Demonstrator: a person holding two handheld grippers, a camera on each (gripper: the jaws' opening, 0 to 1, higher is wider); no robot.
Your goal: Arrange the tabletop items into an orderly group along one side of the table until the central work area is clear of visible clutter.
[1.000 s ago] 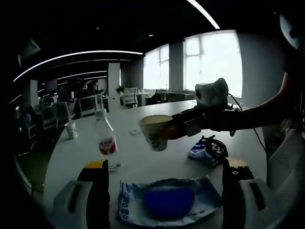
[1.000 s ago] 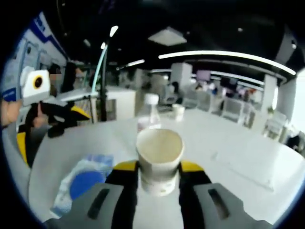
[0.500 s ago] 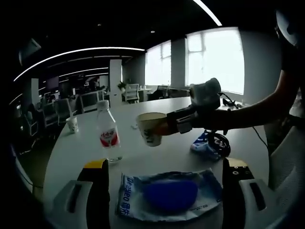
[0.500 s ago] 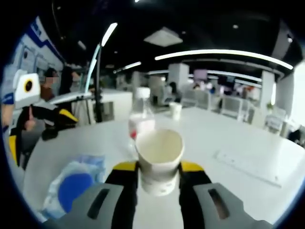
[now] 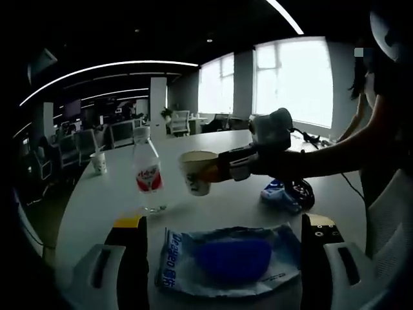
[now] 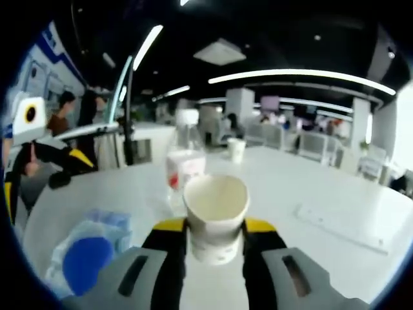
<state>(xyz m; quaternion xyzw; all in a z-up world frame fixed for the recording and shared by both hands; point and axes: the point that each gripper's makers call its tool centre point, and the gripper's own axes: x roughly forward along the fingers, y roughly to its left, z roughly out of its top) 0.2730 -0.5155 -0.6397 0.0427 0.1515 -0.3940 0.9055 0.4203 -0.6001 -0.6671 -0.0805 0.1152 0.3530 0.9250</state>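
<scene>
Right now the right gripper (image 6: 215, 242) is clamped on a paper cup (image 6: 215, 217), both jaws pressed to its sides, cup upright and held above the table (image 6: 335, 258). From the left gripper view that same gripper (image 5: 213, 172) reaches in from the right on a person's outstretched arm (image 5: 342, 152), carrying the cup (image 5: 196, 172) just beside the bottle (image 5: 148, 175). The left gripper (image 5: 226, 258) hangs low with its jaws spread wide and nothing between them; a blue packet (image 5: 229, 258) lies flat on the table (image 5: 97, 206) between the jaws.

Taking the bottle as the marker: it stands upright, a second, smaller cup (image 5: 99, 163) stands well beyond it toward the far edge, and a small blue wrapper with a dark coiled cable (image 5: 287, 194) lies well off on the arm's side. Behind is an open office with desks, chairs, bright windows (image 5: 290, 81) and long ceiling light strips (image 6: 303, 74).
</scene>
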